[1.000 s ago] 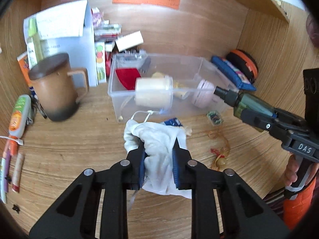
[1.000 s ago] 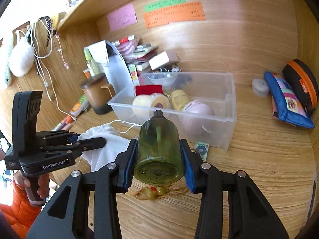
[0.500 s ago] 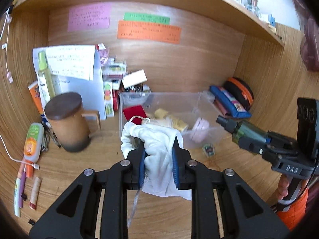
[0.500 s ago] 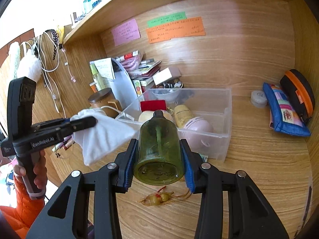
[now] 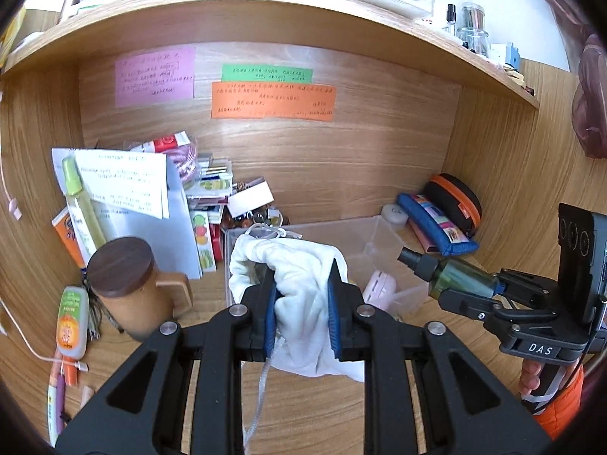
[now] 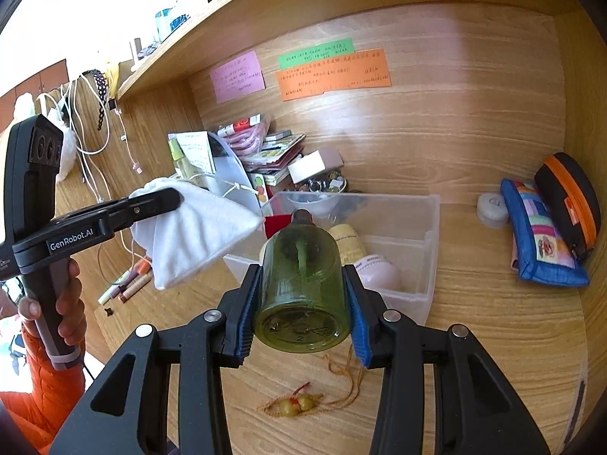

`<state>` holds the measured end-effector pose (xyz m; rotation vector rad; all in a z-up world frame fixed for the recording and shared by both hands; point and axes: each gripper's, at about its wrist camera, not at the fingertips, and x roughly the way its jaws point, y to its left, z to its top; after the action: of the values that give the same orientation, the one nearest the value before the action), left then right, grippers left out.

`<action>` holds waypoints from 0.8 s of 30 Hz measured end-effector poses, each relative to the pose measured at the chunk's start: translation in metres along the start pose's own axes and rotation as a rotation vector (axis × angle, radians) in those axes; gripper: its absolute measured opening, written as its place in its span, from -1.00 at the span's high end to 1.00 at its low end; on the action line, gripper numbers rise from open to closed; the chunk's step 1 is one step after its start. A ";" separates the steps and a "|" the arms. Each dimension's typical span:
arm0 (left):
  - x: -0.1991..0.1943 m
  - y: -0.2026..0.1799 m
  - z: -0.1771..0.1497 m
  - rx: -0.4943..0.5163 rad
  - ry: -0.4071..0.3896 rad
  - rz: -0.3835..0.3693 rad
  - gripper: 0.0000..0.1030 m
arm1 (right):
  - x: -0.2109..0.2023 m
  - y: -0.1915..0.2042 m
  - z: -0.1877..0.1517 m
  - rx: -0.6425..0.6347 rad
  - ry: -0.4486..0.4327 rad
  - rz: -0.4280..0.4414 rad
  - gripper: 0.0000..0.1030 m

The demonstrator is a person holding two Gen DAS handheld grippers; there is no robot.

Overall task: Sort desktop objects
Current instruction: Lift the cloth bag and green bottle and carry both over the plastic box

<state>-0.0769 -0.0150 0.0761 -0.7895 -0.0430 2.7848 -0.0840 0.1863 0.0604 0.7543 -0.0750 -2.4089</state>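
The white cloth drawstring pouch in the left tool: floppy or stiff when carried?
Probably floppy: the white cloth drawstring pouch bunches and folds between the left tool pads, and its corner sags below them. Likely light. Its loose cord dangles and could snag.

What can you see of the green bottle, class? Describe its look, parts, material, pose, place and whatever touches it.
The green bottle is a small, see-through cylinder, seemingly plastic, with a dark spray top and a thin tube running down its inside. It looks nearly empty. It lies roughly level in the air, its flat base toward the right wrist camera and its top pointing at the clear bin. The right gripper is shut on it, blue pads pressing both sides. Nothing else touches it, and the desk lies below.
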 end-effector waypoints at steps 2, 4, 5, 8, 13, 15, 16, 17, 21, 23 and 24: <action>0.005 0.000 0.004 0.004 0.000 0.003 0.59 | 0.002 -0.001 0.005 -0.006 -0.004 -0.002 0.26; 0.009 0.000 0.009 0.007 0.001 0.000 0.59 | 0.003 -0.002 0.008 -0.009 -0.006 -0.004 0.26; 0.011 0.000 0.010 0.008 0.001 0.002 0.59 | 0.004 -0.003 0.011 -0.008 -0.008 -0.005 0.26; 0.018 0.002 0.015 0.011 0.001 0.008 0.59 | 0.010 -0.006 0.018 -0.012 -0.010 -0.011 0.26; 0.033 0.008 0.023 0.001 0.004 0.007 0.59 | 0.020 -0.014 0.029 -0.011 -0.008 -0.017 0.26; 0.040 0.011 0.025 -0.003 0.007 0.007 0.59 | 0.024 -0.017 0.034 -0.011 -0.004 -0.017 0.26; 0.044 0.012 0.026 -0.004 0.010 0.007 0.59 | 0.027 -0.019 0.036 -0.013 -0.002 -0.018 0.26; 0.048 0.013 0.026 -0.004 0.015 0.008 0.59 | 0.030 -0.020 0.039 -0.016 0.001 -0.019 0.26; 0.066 0.016 0.029 -0.006 0.034 -0.002 0.59 | 0.043 -0.024 0.047 -0.033 0.014 -0.034 0.26; 0.075 0.016 0.029 -0.004 0.046 -0.017 0.59 | 0.050 -0.025 0.050 -0.041 0.024 -0.040 0.26; 0.081 0.016 0.030 -0.003 0.054 -0.021 0.59 | 0.053 -0.027 0.052 -0.043 0.029 -0.045 0.26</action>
<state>-0.1626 -0.0101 0.0583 -0.8601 -0.0461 2.7427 -0.1609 0.1714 0.0713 0.7783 0.0061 -2.4336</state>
